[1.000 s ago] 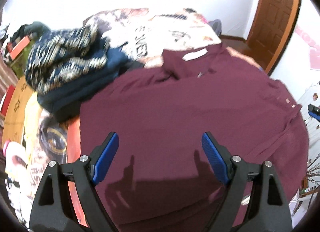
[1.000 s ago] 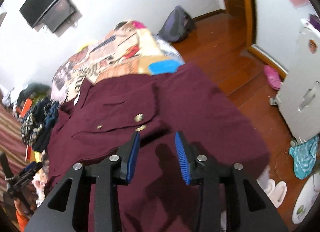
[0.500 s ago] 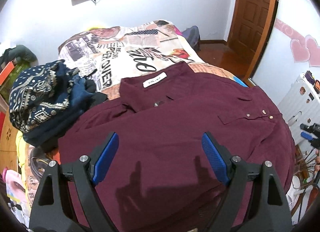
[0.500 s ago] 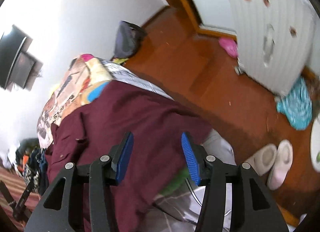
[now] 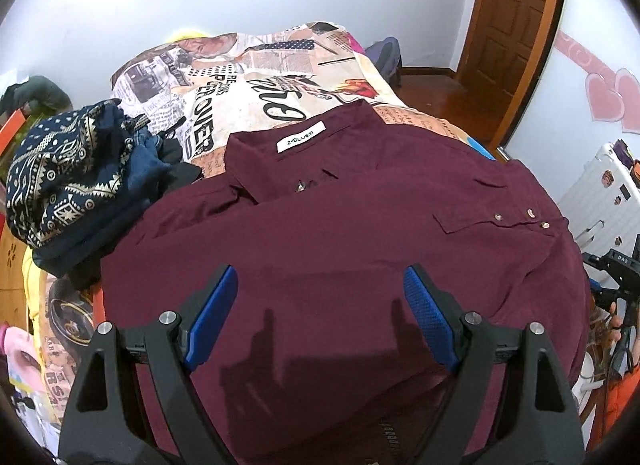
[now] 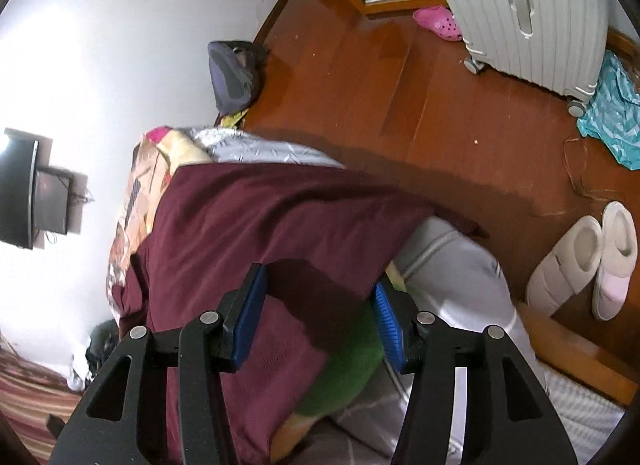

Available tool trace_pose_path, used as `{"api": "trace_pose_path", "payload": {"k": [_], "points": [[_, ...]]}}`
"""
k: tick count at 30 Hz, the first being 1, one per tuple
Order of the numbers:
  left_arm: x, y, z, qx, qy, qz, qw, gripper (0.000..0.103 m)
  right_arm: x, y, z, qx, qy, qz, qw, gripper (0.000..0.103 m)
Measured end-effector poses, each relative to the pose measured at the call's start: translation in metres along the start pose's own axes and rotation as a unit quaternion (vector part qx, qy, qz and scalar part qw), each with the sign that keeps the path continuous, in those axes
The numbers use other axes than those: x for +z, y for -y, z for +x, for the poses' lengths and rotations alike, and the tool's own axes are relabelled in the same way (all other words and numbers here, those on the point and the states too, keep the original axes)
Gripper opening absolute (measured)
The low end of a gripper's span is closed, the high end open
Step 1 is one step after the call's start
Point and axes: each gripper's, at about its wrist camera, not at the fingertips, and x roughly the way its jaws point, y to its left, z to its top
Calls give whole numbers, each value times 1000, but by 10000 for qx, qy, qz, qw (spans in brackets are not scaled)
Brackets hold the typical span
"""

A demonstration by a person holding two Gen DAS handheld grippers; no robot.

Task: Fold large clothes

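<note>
Maroon shirt [image 5: 340, 233] lies spread flat on bed [image 5: 256, 77], centre of frame, collar toward top; I see no fold made yet. My left hand-held gripper [image 5: 320, 313] spread wide, empty above it. Right hand-held gripper [image 6: 316, 321] opening over shirt's hanging edge, nothing pinched. All folding left.

I am holding the left gripper [image 5: 320, 317] wide open above a maroon shirt [image 5: 340, 233] lying spread across the bed [image 5: 256, 77], collar toward the far edge, while a pile of patterned navy clothes [image 5: 72, 181] is sitting at the bed's left edge.
</note>
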Motion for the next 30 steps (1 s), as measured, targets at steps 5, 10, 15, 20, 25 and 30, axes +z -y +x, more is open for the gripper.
{"api": "trace_pose_path", "payload": {"k": [5, 10, 15, 20, 25, 30], "points": [[-2, -3, 2, 21, -21, -75, 10000, 84, 16, -2, 16, -100, -12, -72, 9999, 46], [-5, -5, 0, 119, 4, -46, 9999, 84, 22, -11, 30, -293, 75, -140, 9994, 33], [-8, -8, -4, 229, 71, -5, 9997, 84, 20, -42, 9, -422, 519, -699, 9953, 13], [-11, -11, -8, 248, 117, -10, 9996, 84, 13, -99, -30, -209, 1072, -1572, 9815, 13], [-15, -16, -11, 218, 174, -36, 9996, 84, -16, -173, -77, 356, 1541, -2792, 9471, 13], [-19, -21, -16, 197, 222, -59, 9995, 84, -63, -232, -93, 916, 1425, -3877, 9061, 13]]}}
